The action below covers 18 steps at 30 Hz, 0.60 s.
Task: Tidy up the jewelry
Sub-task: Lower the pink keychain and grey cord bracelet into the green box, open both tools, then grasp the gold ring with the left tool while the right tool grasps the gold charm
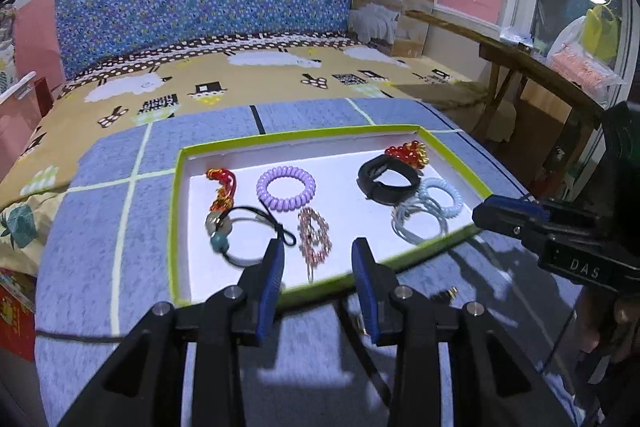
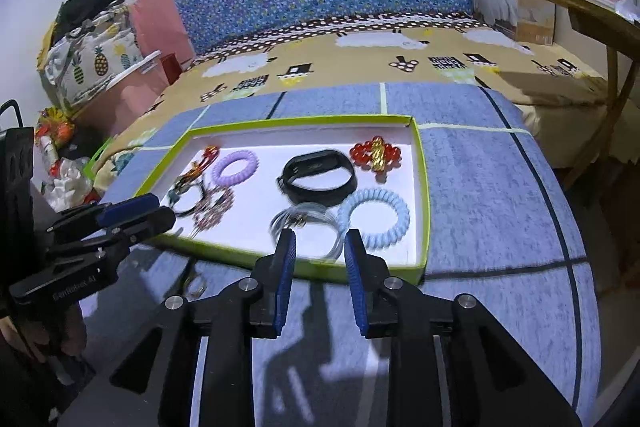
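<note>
Blue-padded jaws of the left gripper [image 1: 318,259] and right gripper [image 2: 320,247] stand apart, empty, over the near rim of the green-edged tray [image 1: 173,211]. Most jewelry seems sorted: in it lie two coil bands, one black band [image 2: 318,177], one red bead cluster [image 2: 375,153] and several thin pieces. At least one small gold piece [image 1: 450,294] remains outside on the blue cloth.

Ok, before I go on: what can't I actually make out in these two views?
- Small gold pieces on the blanket, left wrist view: partly hidden behind the left claw; their kind is unclear.
- Metal ring item, right wrist view: blurred and shadowed beside the left claw.
- Pink beaded piece: motion-blurred, detail lost.
- Tray's near wall, right wrist view: partly covered by the right claw.
</note>
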Motion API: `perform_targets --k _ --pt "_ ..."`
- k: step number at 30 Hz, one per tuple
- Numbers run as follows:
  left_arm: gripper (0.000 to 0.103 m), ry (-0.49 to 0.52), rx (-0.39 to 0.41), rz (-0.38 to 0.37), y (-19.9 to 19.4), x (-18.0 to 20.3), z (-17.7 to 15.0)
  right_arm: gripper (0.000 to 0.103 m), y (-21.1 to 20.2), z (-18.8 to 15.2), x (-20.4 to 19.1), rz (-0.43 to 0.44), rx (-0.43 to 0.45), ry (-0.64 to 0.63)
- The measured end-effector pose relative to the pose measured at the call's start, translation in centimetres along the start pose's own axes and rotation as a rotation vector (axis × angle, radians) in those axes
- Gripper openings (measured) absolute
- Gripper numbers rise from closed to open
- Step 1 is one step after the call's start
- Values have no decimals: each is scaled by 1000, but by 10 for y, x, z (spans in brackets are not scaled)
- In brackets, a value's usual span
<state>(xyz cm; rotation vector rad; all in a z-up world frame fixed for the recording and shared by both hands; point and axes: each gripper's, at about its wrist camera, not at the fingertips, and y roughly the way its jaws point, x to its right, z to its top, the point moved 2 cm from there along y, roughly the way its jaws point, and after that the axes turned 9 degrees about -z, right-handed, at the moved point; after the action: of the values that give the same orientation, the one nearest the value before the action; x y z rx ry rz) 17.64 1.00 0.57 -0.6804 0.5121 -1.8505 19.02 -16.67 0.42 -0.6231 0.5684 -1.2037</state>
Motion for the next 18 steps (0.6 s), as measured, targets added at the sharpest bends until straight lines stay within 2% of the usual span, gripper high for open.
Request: perform_targets --k 7,18 --pt "36 -20 5 3 -23 4 -22 26 -21 -25 -10 18 -7 -18" --pt "36 -50 -5 13 -42 4 -51 26 -34 -48 -19 41 -19 -30"
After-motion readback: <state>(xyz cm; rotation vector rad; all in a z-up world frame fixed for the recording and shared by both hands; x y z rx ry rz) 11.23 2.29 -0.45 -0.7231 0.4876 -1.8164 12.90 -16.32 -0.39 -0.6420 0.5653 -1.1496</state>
